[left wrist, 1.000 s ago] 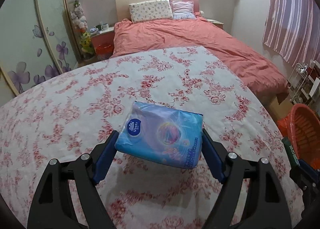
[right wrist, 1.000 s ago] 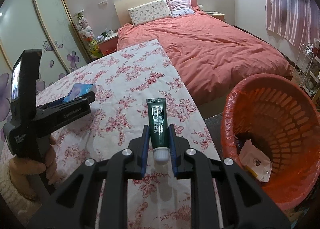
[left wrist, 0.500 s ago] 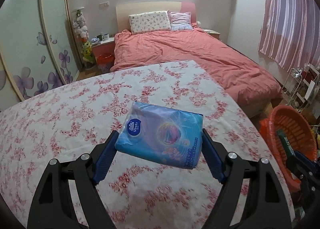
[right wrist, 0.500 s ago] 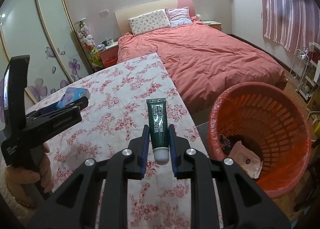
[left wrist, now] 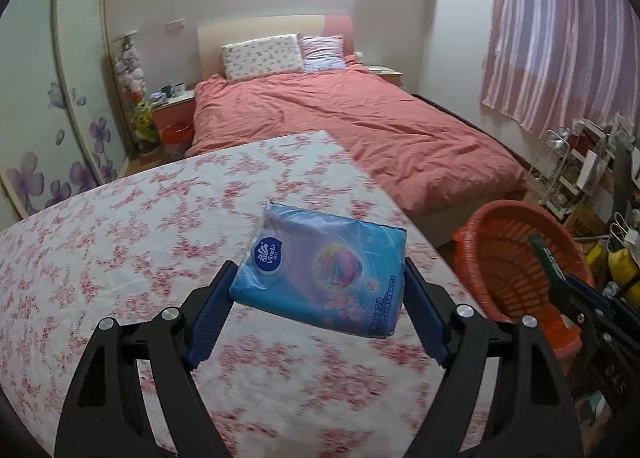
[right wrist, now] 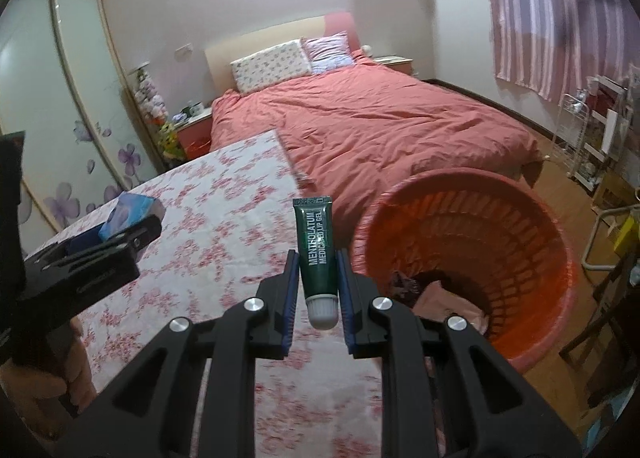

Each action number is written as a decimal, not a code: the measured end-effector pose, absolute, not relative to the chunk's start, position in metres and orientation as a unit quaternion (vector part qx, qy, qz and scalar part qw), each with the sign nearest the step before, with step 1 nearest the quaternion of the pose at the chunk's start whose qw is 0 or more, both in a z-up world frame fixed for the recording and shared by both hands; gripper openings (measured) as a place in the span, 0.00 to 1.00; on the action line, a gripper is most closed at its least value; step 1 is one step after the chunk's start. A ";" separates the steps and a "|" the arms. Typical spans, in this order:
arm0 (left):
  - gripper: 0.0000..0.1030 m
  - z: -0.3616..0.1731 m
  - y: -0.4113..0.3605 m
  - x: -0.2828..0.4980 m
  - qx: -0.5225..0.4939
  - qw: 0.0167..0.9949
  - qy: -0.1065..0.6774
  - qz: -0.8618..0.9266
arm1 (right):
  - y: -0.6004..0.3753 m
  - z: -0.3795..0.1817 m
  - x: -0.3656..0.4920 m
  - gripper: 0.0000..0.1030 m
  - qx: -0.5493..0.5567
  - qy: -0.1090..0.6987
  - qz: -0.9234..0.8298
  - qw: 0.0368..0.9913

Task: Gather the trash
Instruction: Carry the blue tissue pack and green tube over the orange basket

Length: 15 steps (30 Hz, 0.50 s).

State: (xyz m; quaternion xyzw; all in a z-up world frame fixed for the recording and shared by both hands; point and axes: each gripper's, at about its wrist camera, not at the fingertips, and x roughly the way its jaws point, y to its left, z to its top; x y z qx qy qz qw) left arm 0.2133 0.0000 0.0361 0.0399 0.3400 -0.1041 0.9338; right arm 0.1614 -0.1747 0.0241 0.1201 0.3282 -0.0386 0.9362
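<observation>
My left gripper (left wrist: 320, 286) is shut on a blue tissue pack (left wrist: 324, 270), held clear above the floral tablecloth (left wrist: 140, 242). My right gripper (right wrist: 318, 272) is shut on a dark green lip gel tube (right wrist: 317, 254), cap toward the camera. An orange basket (right wrist: 472, 258) stands on the floor just right of the table, with paper trash in its bottom. In the left wrist view the basket (left wrist: 516, 258) is at the right, and the green tube (left wrist: 546, 258) shows over it. In the right wrist view the left gripper (right wrist: 120, 242) with the tissue pack (right wrist: 128, 213) is at the left.
A bed with a coral quilt (left wrist: 352, 125) lies beyond the table. A wardrobe with flower-printed doors (left wrist: 48, 129) fills the left wall. A wire rack (right wrist: 576, 137) and clutter stand at the right under a striped curtain (left wrist: 552, 37). A hand (right wrist: 36, 374) holds the left gripper's handle.
Both grippers have moved right and upward with their loads, toward the table's right edge. The orange basket now shows more fully in both views and sits closer to the tube.
</observation>
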 end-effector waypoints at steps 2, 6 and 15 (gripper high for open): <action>0.77 0.038 -0.010 0.208 0.044 0.934 0.336 -0.114 | -0.185 0.024 0.156 0.19 0.122 0.324 -0.052 0.937; 0.77 0.041 -0.033 0.197 0.051 0.933 0.326 -0.141 | -0.204 0.024 0.144 0.19 0.123 0.317 -0.081 0.937; 0.77 0.045 -0.078 0.178 0.055 0.925 0.315 -0.204 | -0.247 0.026 0.119 0.19 0.149 0.293 -0.121 0.937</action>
